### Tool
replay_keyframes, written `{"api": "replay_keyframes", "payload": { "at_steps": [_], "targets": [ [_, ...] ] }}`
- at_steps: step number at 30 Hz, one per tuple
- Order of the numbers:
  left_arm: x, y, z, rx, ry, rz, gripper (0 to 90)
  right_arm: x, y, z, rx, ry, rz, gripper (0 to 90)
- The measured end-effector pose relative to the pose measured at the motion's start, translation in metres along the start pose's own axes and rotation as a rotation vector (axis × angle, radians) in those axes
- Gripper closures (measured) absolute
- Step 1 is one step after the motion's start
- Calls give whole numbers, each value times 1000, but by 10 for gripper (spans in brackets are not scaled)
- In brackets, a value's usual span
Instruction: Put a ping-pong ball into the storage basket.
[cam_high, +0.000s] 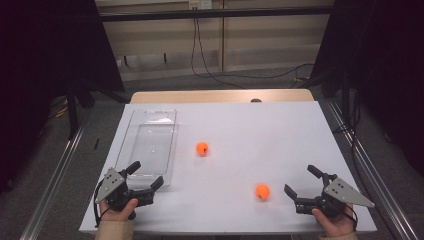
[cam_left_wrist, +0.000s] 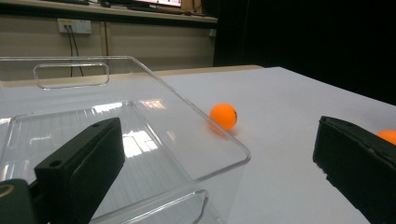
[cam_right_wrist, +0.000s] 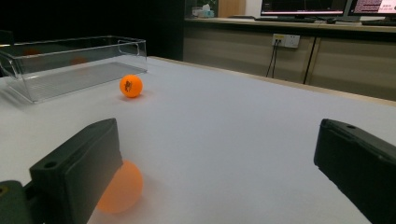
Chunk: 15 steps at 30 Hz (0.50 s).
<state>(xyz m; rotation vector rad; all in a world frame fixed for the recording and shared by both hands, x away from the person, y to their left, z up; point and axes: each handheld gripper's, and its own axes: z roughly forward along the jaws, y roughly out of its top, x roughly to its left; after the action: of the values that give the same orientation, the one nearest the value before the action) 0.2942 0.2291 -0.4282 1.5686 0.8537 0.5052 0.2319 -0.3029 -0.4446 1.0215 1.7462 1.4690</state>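
Two orange balls lie on the white table (cam_high: 260, 135): one (cam_high: 202, 148) near the middle, the other (cam_high: 262, 191) toward the front right. A clear plastic tray (cam_high: 150, 112) with nothing in it stands at the left. My left gripper (cam_high: 147, 174) is open at the tray's near end, its jaws straddling the tray's front corner (cam_left_wrist: 233, 156), with the middle ball (cam_left_wrist: 223, 115) beyond. My right gripper (cam_high: 300, 180) is open just right of the nearer ball. That ball (cam_right_wrist: 121, 186) sits beside the inner face of its left jaw, partly hidden. The middle ball (cam_right_wrist: 131, 86) and the tray (cam_right_wrist: 70, 51) lie farther off.
A wooden strip (cam_high: 220, 96) runs along the table's far edge. Metal rails (cam_high: 55, 175) flank the table on both sides, and dark curtains hang at left and right. Cables (cam_high: 215, 75) trail over the floor behind the table.
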Motion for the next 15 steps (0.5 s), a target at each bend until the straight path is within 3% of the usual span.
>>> {"api": "replay_keyframes", "payload": {
  "at_steps": [15],
  "targets": [
    [-10, 7, 10, 4, -59, -24, 20, 1, 2, 4, -6, 19, 1, 7]
  ]
}}
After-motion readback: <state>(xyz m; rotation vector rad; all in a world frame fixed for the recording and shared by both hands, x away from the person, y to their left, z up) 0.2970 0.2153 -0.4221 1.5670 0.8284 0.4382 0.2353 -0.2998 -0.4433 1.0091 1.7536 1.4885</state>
